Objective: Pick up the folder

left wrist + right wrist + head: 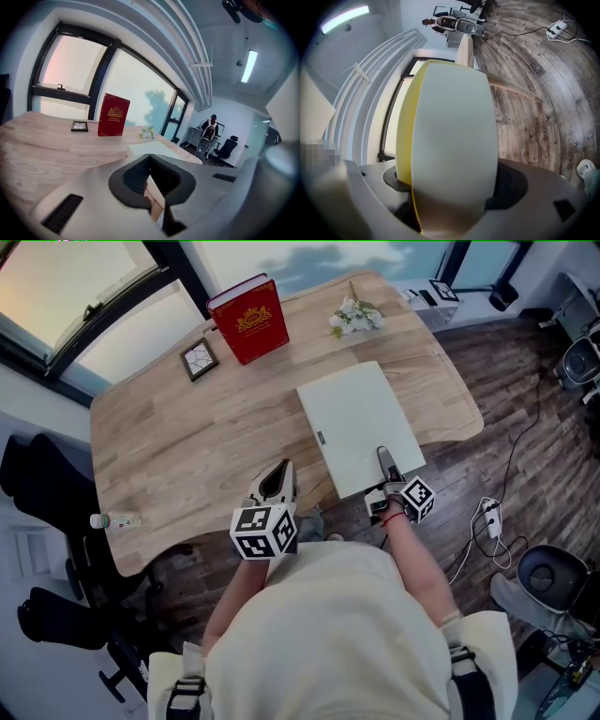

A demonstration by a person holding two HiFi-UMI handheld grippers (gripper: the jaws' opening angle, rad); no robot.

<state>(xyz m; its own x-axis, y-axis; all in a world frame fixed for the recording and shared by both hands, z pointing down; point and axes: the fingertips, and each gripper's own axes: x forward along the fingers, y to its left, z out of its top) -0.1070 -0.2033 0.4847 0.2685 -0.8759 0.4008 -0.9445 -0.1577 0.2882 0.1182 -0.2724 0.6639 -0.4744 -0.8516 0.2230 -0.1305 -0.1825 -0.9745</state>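
Observation:
The folder is pale grey-green with a yellow inner edge and lies on the right part of the wooden table; its near end reaches past the table's front edge. My right gripper is shut on that near end. In the right gripper view the folder fills the middle, clamped in the right gripper. My left gripper hovers at the table's front edge, left of the folder, shut and holding nothing. The left gripper view shows its closed tips, with the folder flat beyond them.
A red book stands at the table's far side, with a small picture frame to its left and white flowers to its right. A small bottle lies at the left corner. A power strip and a bin sit on the floor.

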